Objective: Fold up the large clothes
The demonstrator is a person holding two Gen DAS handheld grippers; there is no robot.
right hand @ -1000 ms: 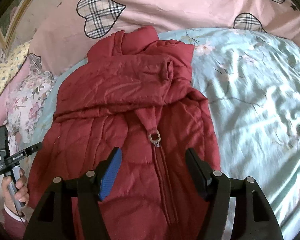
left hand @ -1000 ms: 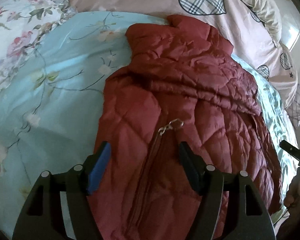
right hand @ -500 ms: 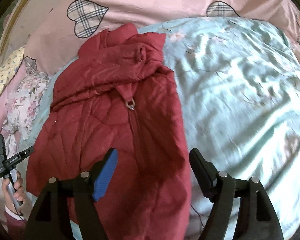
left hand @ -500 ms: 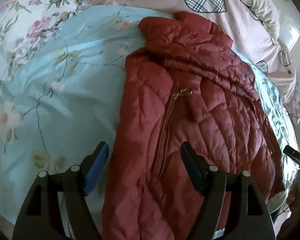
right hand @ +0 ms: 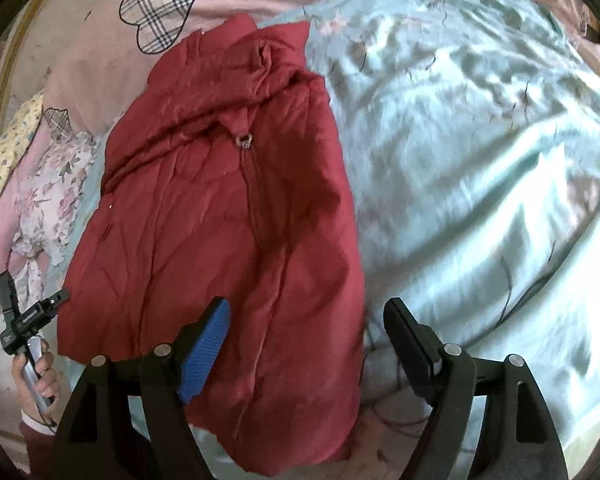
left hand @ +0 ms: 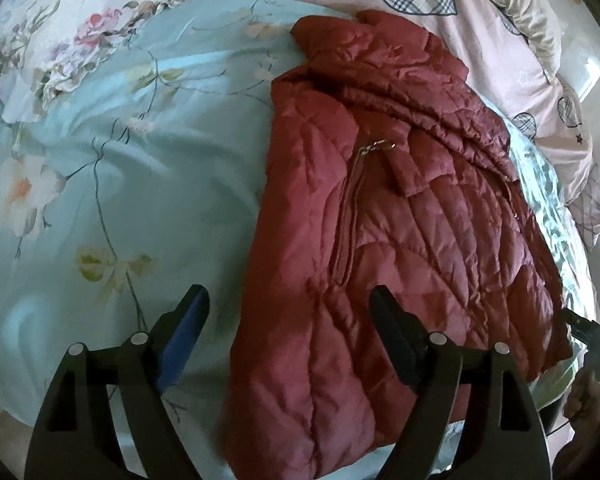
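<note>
A dark red quilted jacket (left hand: 400, 216) lies zipped, front up, on a light blue floral bedspread (left hand: 120, 160), its sleeves folded across the chest and its hem towards me. It also shows in the right wrist view (right hand: 228, 220). My left gripper (left hand: 288, 328) is open and empty, held above the jacket's hem at its left edge. My right gripper (right hand: 306, 332) is open and empty, held above the hem at the jacket's right edge. The zip pull (right hand: 243, 140) lies mid-chest.
A pink sheet with plaid hearts (right hand: 156, 12) lies beyond the collar. A floral pillow (left hand: 72, 28) lies at the far left of the left wrist view. The other hand-held gripper (right hand: 24, 316) shows at the left edge of the right wrist view. The bedspread (right hand: 480, 160) spreads right of the jacket.
Both grippers have drawn back from over the jacket's chest towards its hem, the left shifting to the left edge and the right to the right edge. Both stay open. The jacket has not moved.
</note>
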